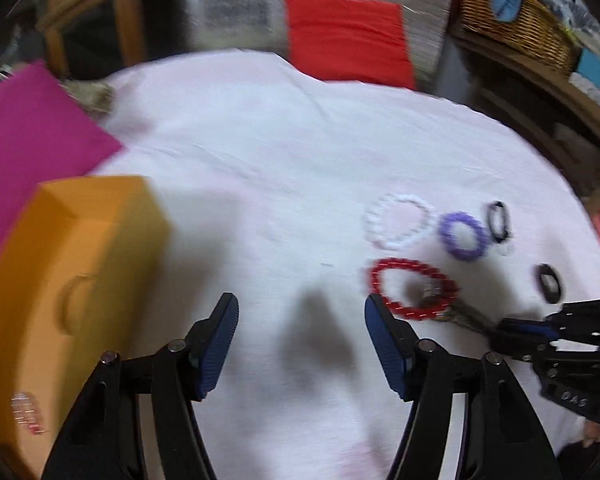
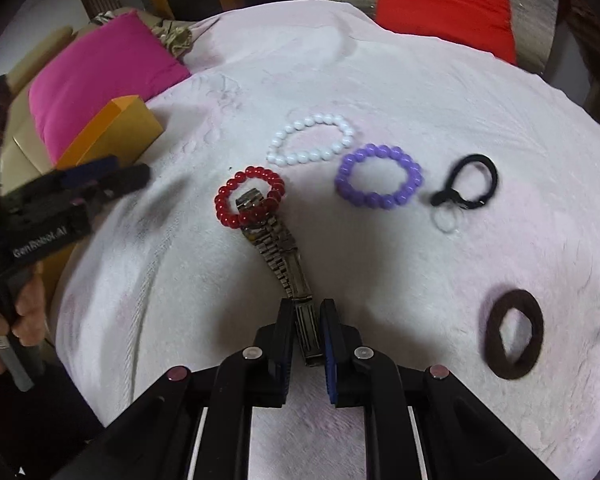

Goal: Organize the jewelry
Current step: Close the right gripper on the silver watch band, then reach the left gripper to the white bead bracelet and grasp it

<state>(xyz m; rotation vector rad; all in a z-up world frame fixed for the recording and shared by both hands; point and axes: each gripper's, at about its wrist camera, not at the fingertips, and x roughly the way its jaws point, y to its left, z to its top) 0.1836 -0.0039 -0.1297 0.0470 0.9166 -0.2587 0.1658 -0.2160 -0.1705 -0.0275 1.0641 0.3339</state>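
Observation:
A silver metal watch (image 2: 276, 248) lies on the white cloth, its far end resting over the red bead bracelet (image 2: 223, 204). My right gripper (image 2: 306, 312) is shut on the watch's near band end. In the left wrist view this gripper (image 1: 504, 330) holds the watch (image 1: 464, 314) beside the red bracelet (image 1: 380, 276). My left gripper (image 1: 302, 308) stands open over bare cloth with nothing between its fingers, right of the orange box (image 1: 72, 264). Beyond lie a white bead bracelet (image 2: 308, 122) and a purple bead bracelet (image 2: 342, 178).
A black hair tie (image 2: 474, 160), a small clear elastic (image 2: 446, 220) and a brown scrunchie (image 2: 496, 344) lie to the right. A pink cushion (image 2: 100, 68) sits behind the box and a red cushion (image 2: 440, 4) at the back. A wicker basket (image 1: 516, 24) stands at the far right.

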